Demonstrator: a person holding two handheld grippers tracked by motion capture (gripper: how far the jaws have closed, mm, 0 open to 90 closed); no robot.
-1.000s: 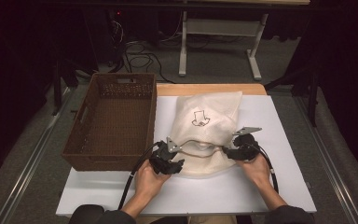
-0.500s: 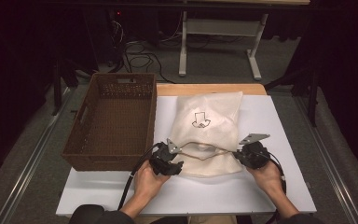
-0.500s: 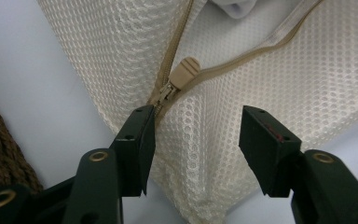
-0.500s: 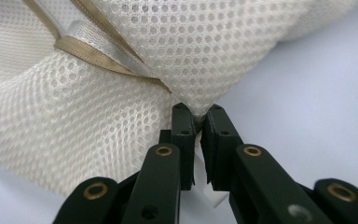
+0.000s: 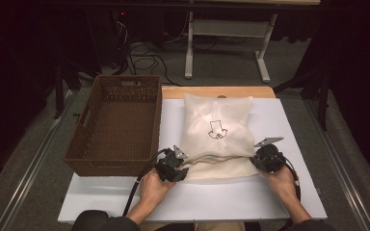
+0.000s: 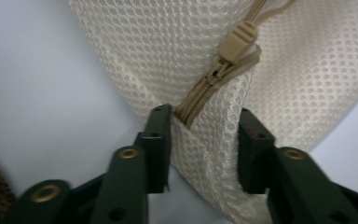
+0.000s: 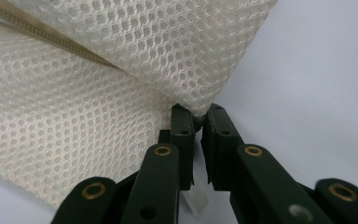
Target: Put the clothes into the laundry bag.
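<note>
A cream mesh bag (image 5: 217, 130) with a small black print lies on the white table (image 5: 284, 120). My left gripper (image 5: 184, 166) is at the bag's near left corner. In the left gripper view its jaws have just been closing and are shut (image 6: 205, 121) on a fold of mesh (image 6: 307, 70) at the zipper's end, just below the tan zipper pull (image 6: 237, 39). My right gripper (image 5: 254, 162) is at the near right corner. Its jaws (image 7: 198, 112) closed from wide, have just eased slightly, and pinch the tip of the mesh (image 7: 74, 116).
A brown wicker basket (image 5: 125, 79) stands on the table's left side, close beside my left hand. A wooden strip runs along the table's far edge. Behind the table are a metal stand and cables on the floor.
My right gripper has moved right along the bag's near edge to its corner and closed there. The near edge, gaping before, is now drawn out flat. My left hand has stayed put.
</note>
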